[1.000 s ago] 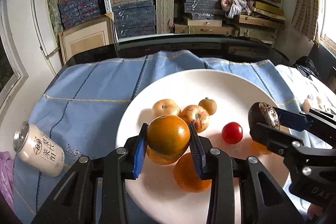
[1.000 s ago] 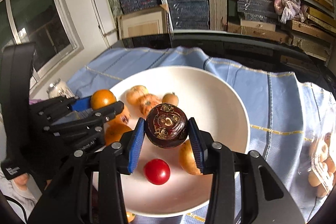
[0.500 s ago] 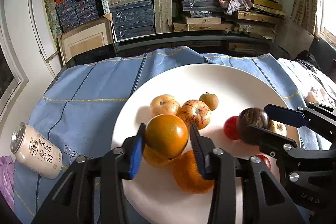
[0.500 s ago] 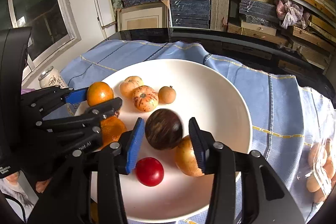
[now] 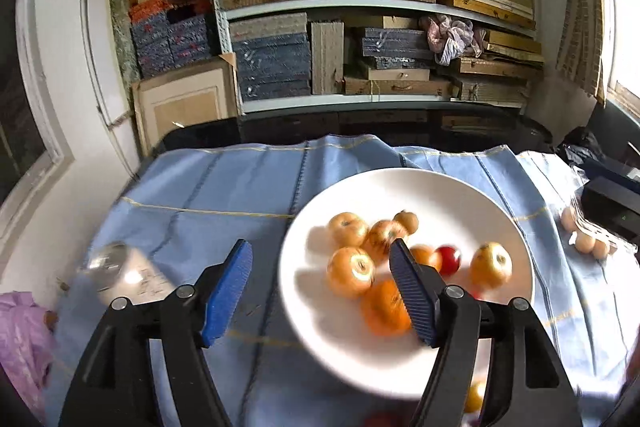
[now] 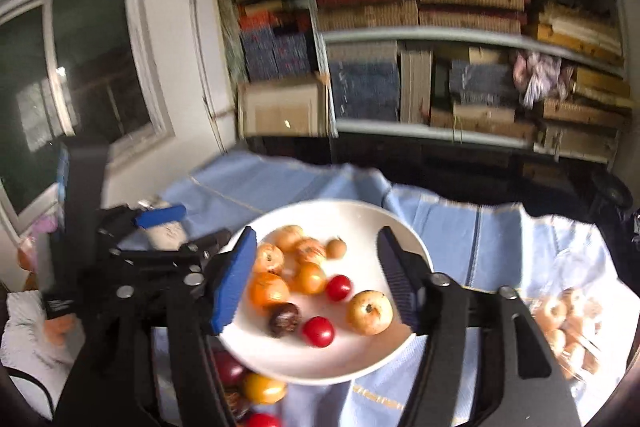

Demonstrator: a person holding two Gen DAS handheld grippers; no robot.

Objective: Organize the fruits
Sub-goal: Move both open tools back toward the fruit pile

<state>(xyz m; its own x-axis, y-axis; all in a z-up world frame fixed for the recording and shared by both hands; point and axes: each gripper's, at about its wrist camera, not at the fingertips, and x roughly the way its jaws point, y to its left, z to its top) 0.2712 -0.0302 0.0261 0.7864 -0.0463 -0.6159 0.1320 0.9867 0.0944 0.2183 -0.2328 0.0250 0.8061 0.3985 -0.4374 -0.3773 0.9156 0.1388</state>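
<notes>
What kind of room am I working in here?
Likely a home storeroom or study used as a dining spot: metal shelves stacked with boxes, a table under a blue cloth, and a white plate of fruit.

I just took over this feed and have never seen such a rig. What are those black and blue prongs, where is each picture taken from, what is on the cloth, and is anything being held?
No robot: a person holds a two-finger tool in each hand, each carrying a wide-angle camera that looks along its fingers. One picture comes from the left tool, the other from the right tool.

On the blue cloth stands a white plate with oranges, red tomatoes and a dark fruit. More fruit lies off it, and a can.

Both tools' jaws are opening, with nothing held.
</notes>
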